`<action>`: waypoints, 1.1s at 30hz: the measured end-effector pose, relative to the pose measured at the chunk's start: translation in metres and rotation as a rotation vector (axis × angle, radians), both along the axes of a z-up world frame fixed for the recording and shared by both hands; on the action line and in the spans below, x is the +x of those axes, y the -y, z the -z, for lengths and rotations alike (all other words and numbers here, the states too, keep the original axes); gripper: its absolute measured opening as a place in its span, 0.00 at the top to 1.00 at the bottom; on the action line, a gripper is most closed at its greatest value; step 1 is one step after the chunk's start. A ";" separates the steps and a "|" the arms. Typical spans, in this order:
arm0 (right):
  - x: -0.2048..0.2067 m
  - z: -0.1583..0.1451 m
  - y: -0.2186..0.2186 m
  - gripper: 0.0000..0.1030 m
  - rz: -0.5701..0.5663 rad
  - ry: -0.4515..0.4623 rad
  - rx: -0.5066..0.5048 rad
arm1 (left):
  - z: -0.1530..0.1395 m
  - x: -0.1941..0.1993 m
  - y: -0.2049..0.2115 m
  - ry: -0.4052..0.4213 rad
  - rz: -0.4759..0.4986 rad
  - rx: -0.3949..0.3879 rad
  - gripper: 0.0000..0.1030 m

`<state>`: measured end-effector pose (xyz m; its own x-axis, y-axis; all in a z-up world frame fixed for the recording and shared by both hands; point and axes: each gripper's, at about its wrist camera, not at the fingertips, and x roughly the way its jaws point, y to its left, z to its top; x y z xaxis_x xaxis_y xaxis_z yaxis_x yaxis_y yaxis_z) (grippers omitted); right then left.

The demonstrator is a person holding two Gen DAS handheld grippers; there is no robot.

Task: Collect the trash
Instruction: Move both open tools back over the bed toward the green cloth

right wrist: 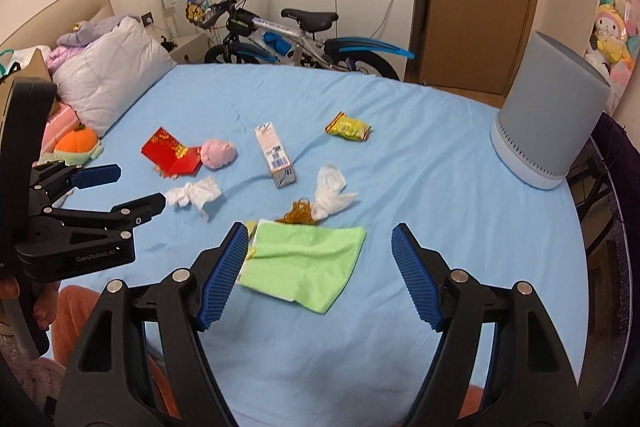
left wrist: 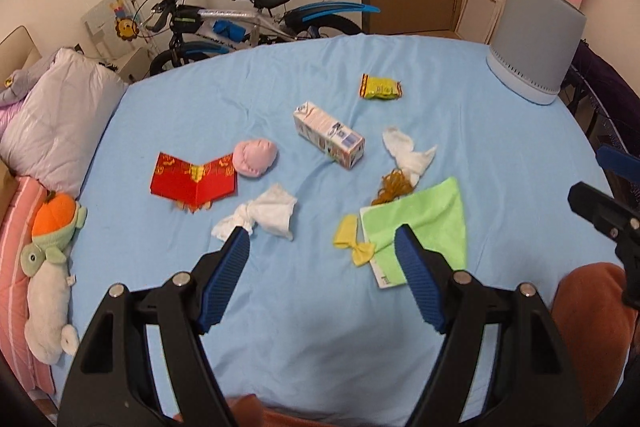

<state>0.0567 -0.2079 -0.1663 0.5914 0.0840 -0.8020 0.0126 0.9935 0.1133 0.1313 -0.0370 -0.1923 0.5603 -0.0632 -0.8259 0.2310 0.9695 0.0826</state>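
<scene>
Both claws hover over a bed with a light blue sheet (left wrist: pixel 320 327); left claw (left wrist: pixel 322 239) jaws apart, holding nothing, right claw (right wrist: pixel 318 237) jaws apart, holding nothing. Trash is scattered mid-bed: two crumpled white tissues, one near the left claw's left fingertip (left wrist: pixel 260 215), one further right (left wrist: pixel 408 151); one milk carton (left wrist: pixel 328 135) lying on its side at center; one yellow snack wrapper (left wrist: pixel 381 87) beyond it toward the far edge; one tangle of brown string (left wrist: pixel 394 187) touching the second tissue; one yellow bow-shaped scrap (left wrist: pixel 354 241). Also one green cloth (right wrist: pixel 304 263) lying over a white sheet, between the right claw's fingers in the right wrist view; one open red card (left wrist: pixel 194 181); one pink soft ball (left wrist: pixel 255 158) just beside it. One grey bin (right wrist: pixel 550 115) stands at the bed's far right corner, well apart from the trash. Pillows (left wrist: pixel 56 123) and one plush toy (left wrist: pixel 50 267) line the left edge. One bicycle (left wrist: pixel 240 23) past the far edge. Bare sheet in front of the claws and between trash and bin.
</scene>
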 end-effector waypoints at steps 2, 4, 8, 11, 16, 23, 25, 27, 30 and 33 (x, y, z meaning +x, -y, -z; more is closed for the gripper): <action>-0.006 0.023 -0.010 0.31 -0.007 -0.027 -0.035 | 0.017 -0.007 -0.005 -0.022 -0.011 -0.007 0.27; -0.012 0.044 -0.016 0.31 -0.020 -0.055 -0.064 | 0.036 -0.013 -0.007 -0.046 -0.014 0.003 0.27; -0.018 0.077 -0.025 0.31 -0.035 -0.100 -0.094 | 0.064 -0.018 -0.005 -0.087 -0.010 -0.004 0.27; -0.018 0.096 -0.029 0.31 -0.044 -0.124 -0.112 | 0.082 -0.020 0.001 -0.105 0.000 0.008 0.27; -0.015 0.131 -0.032 0.37 -0.048 -0.164 -0.105 | 0.100 -0.018 0.005 -0.127 0.018 0.017 0.27; -0.005 0.176 -0.032 0.39 -0.049 -0.248 -0.142 | 0.118 -0.010 0.007 -0.169 0.029 0.013 0.27; 0.002 0.183 -0.032 0.39 -0.052 -0.250 -0.172 | 0.121 -0.008 0.009 -0.173 0.031 0.009 0.27; 0.008 0.190 -0.033 0.39 -0.061 -0.247 -0.201 | 0.124 -0.005 0.011 -0.180 0.036 0.003 0.27; 0.018 0.200 -0.032 0.40 -0.059 -0.228 -0.250 | 0.126 -0.002 0.016 -0.185 0.049 0.003 0.27; 0.026 0.204 -0.030 0.56 -0.068 -0.215 -0.270 | 0.127 -0.001 0.021 -0.189 0.063 0.004 0.27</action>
<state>0.0825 -0.1780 -0.3708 0.4071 -0.1147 -0.9062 -0.0596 0.9866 -0.1516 0.1300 -0.0583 -0.3197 0.3906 -0.0892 -0.9162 0.3027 0.9524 0.0364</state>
